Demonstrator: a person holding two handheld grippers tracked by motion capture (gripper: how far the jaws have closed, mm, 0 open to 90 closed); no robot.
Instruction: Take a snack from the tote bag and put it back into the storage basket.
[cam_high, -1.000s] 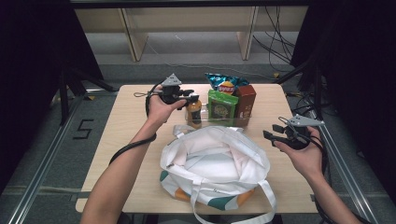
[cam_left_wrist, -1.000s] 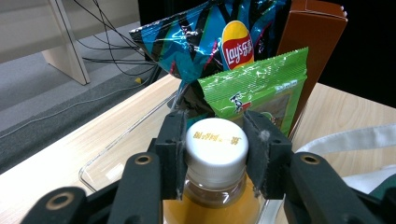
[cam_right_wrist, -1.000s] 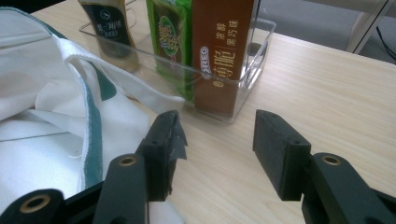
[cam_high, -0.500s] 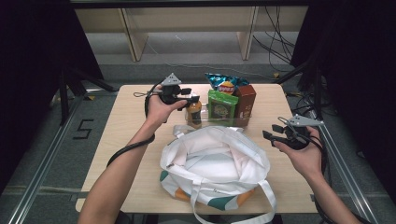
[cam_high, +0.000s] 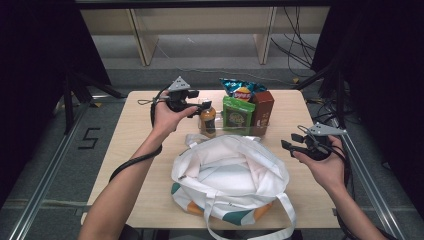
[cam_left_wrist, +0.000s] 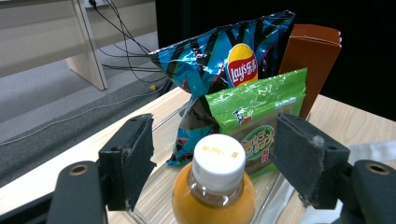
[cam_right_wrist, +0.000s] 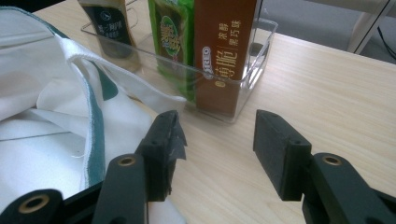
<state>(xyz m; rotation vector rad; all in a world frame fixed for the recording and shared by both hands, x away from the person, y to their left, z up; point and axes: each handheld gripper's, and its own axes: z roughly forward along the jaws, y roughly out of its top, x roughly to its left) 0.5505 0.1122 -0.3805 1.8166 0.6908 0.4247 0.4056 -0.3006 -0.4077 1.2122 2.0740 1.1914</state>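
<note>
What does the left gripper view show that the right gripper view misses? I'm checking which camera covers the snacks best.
Left gripper view: the blue chip bag and the bottle's white cap, between the left gripper's open jaws, which have just been opening. Right gripper view: the white tote bag, the clear tray's rim and the right gripper, open over bare table. Both: the bottle, green packet and brown box.

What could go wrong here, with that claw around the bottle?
1. The left claw has just been opening, and its pads stand clear of the bottle; a sideways bump could tip the bottle against the green packet.
2. Clamping on the smooth white cap might slip.
3. The bag mouth is slumped, so dropping things in could catch on its rim.
</note>
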